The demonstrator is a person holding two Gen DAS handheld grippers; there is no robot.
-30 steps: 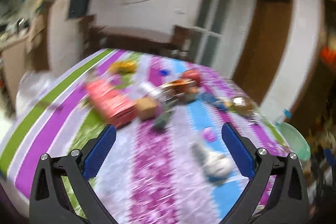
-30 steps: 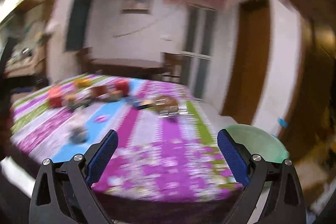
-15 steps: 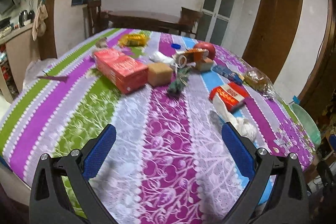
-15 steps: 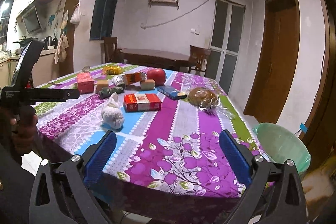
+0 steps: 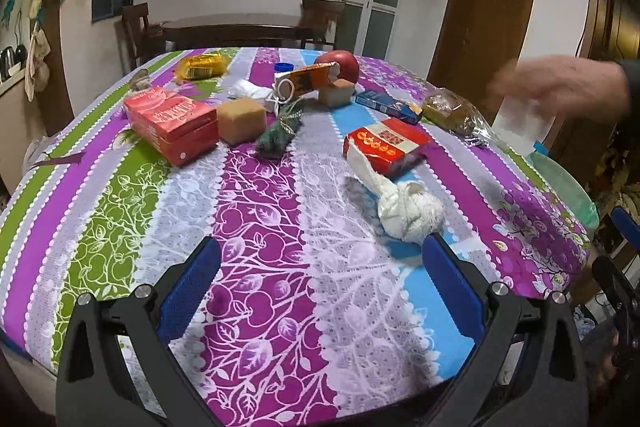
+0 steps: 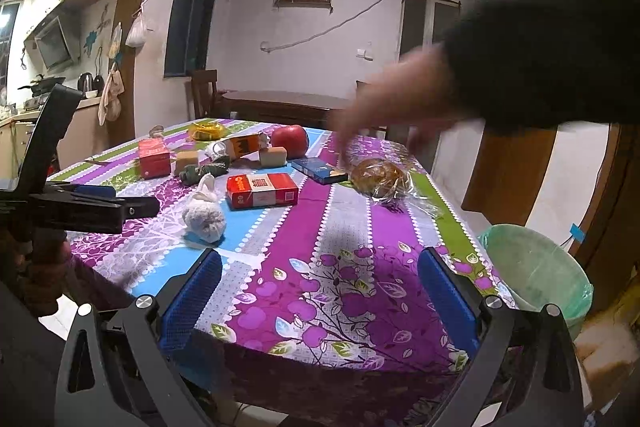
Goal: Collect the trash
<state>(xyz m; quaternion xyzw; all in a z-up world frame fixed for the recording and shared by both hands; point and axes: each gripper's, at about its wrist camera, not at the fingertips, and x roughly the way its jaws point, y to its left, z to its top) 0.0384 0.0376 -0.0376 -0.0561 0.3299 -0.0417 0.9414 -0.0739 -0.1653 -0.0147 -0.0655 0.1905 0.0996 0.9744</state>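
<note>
The left gripper (image 5: 320,267) has its jaws spread wide and holds nothing; it hangs above the near edge of the table (image 5: 260,227), over the striped cloth. Just beyond its right fingertip lies a crumpled white wad (image 5: 408,211), touching the table and apart from the jaw. Behind the wad is a red and white carton (image 5: 386,145), and further back a red box (image 5: 172,123), two tan blocks, a dark green bundle (image 5: 278,137), an orange carton (image 5: 310,79), a red apple (image 5: 338,65) and a blue box (image 5: 388,105).

The right gripper (image 6: 320,287) is also spread wide and empty, above the near right corner of the same table. A green lined bin (image 6: 536,271) stands on the floor beside that corner, just past the right fingertip. A blurred bare hand (image 6: 392,99) in a dark sleeve reaches over the table near a bagged bread (image 6: 382,177). At the left edge of this view the left gripper appears from the side, held by a hand
</note>
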